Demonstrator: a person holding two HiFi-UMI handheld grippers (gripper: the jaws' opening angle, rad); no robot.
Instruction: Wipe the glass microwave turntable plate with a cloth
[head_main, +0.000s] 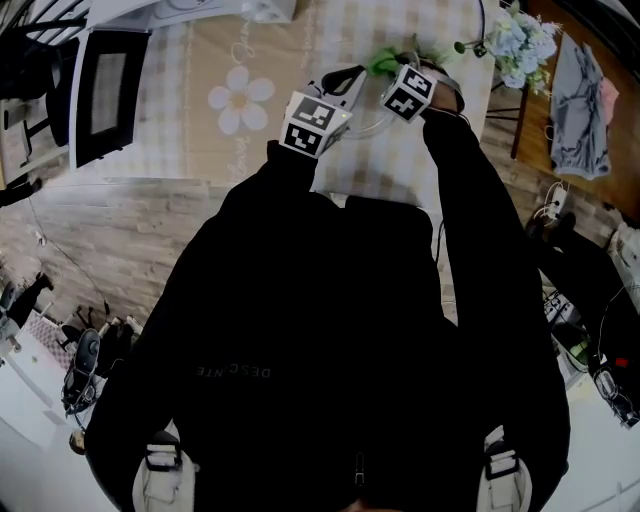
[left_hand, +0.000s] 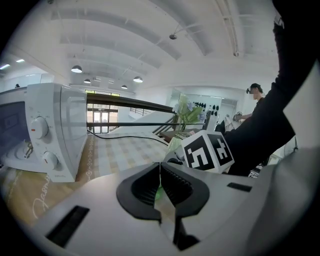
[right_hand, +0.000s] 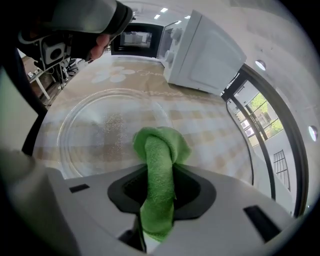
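My right gripper (right_hand: 160, 175) is shut on a bunched green cloth (right_hand: 161, 147), whose folded tip pokes out just above the clear glass turntable plate (right_hand: 100, 125). Through the plate I see the checked tablecloth. In the head view both grippers are held close together over the table: the left gripper (head_main: 340, 82) and the right gripper (head_main: 392, 68), with the green cloth (head_main: 383, 60) showing between them. My left gripper (left_hand: 160, 172) has its jaws pressed together on a thin, pale edge that looks like the plate's rim, seen edge-on.
A white microwave (right_hand: 200, 50) stands at the table's far side, also in the left gripper view as the microwave (left_hand: 45, 135). A beige mat with a daisy (head_main: 240, 100) lies left of the grippers. A vase of flowers (head_main: 520, 40) stands at the table's right corner. A dark-doored appliance (head_main: 105, 90) is at the left.
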